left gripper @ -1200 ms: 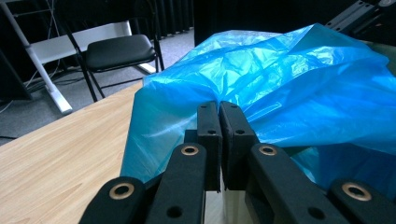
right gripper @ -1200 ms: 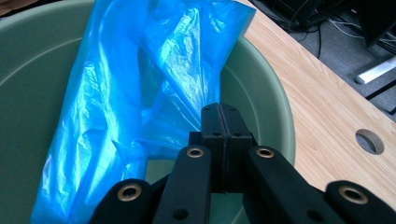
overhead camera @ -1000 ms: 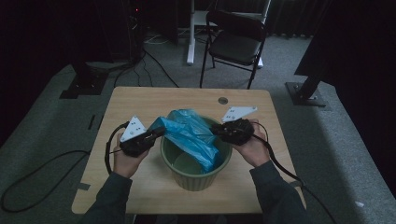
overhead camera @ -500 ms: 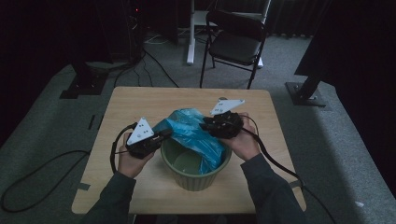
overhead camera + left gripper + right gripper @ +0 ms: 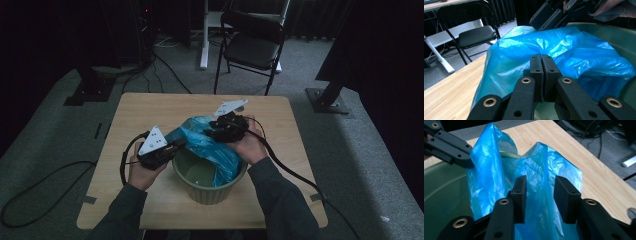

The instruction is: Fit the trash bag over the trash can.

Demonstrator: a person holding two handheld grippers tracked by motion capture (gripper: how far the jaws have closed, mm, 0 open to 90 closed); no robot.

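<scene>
Blue plastic is what everything hangs on: the bag lies draped over the far side of the bowl, part of it spilling down inside and part bunched over the rim toward the far edge of the table. In the high view it runs roughly left to right between my two hands, and that stretch is its long line. My left gripper comes at it from the left end; its jaws are pressed together, and from the left gripper view I judge they pinch a fold of the film, though the closed pads hide the actual bite, so I say this with some caution. My right gripper sits at the bag's right end, above the bowl's far right rim, with its jaws apart and a ridge of the bag standing up between them, not clamped. So the bag lies straight ahead of the right gripper, already inside its gap, and the right hand is the nearer one to the loose mouth. I'd say the next move calls for that hand to close on the ridge, then pull away from the left along the bag's length to spread it over the bowl.
</scene>
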